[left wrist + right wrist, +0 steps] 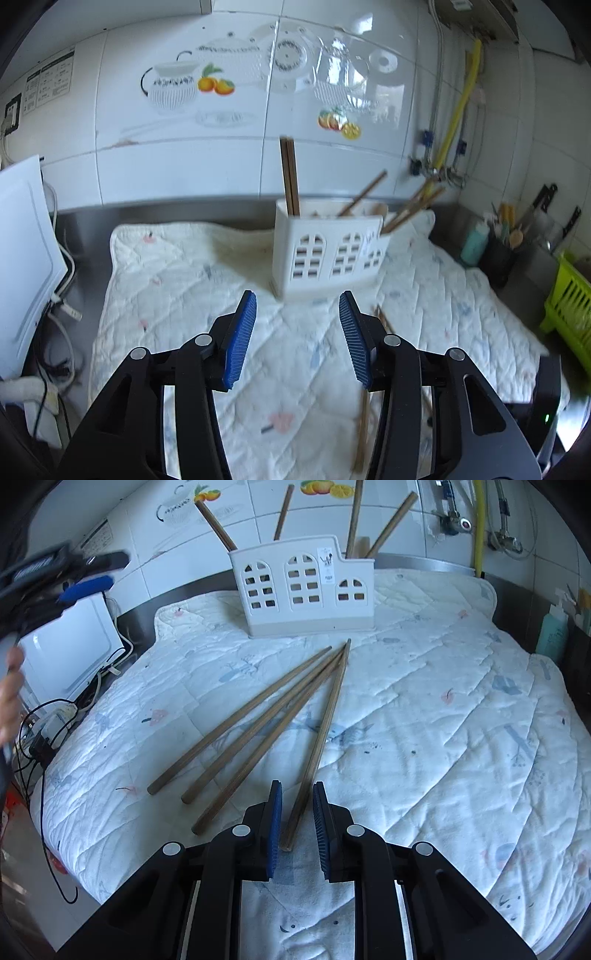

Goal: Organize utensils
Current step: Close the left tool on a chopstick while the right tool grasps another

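Note:
A white utensil holder with window cut-outs (306,590) stands at the back of a white quilted mat (424,716), with several brown chopsticks standing in it. Several more chopsticks (258,720) lie fanned out on the mat in front of it. My right gripper (297,794) is open, low over the mat, with its blue pads on either side of the near end of the rightmost chopstick (321,738), not touching it. My left gripper (297,306) is open and empty, raised in front of the holder (325,251); it also shows blurred at the upper left of the right wrist view (85,576).
A white appliance (70,650) with cables stands left of the mat. A teal bottle (474,243), a dark pot of utensils (502,254) and a green basket (569,302) stand at the right. A tiled wall with pipes rises behind.

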The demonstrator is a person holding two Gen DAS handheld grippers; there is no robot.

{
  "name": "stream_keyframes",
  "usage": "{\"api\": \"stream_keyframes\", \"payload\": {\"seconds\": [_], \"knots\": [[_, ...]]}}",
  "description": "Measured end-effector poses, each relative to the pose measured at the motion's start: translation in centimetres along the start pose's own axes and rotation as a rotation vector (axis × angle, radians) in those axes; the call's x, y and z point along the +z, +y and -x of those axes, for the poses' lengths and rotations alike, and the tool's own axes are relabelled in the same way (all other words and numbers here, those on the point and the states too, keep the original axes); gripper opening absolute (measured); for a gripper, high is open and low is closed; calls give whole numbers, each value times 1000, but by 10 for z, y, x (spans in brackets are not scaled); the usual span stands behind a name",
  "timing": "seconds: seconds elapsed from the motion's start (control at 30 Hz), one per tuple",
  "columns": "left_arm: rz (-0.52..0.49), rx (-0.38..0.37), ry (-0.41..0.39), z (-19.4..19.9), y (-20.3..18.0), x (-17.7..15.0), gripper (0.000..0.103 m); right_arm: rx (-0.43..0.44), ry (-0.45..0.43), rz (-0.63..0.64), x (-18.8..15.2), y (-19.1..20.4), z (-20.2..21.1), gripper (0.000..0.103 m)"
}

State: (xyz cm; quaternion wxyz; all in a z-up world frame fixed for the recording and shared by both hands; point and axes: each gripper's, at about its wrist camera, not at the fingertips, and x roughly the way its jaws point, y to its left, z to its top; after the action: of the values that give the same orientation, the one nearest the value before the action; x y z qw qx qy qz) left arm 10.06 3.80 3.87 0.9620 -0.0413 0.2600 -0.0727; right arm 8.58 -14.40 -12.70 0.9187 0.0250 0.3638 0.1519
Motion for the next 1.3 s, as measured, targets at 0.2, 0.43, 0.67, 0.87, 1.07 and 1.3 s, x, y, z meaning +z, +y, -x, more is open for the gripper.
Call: {"api": "stream_keyframes", "payload": {"seconds": [0.2,0.43,0.67,0.87,1.07,1.3], "knots": [[32,-59,88,-4,-9,-51,47,1,-3,-36,-1,-7,1,10],[-33,-144,212,-21,-39,-101,47,-8,-27,-38,-1,-13,9,6],[-54,-169,282,-38,-51,-120,35,-19,-89,2,7,-16,32,6],[-58,-160,316,-50,-53,-127,24,-17,-144,32,19,-17,55,6],[-84,-111,319,-54,-56,-130,8,-17,-197,64,35,-17,75,6],[-40,-115,277,-47,-50,-113,6,-3,-250,87,61,-24,97,6]]}}
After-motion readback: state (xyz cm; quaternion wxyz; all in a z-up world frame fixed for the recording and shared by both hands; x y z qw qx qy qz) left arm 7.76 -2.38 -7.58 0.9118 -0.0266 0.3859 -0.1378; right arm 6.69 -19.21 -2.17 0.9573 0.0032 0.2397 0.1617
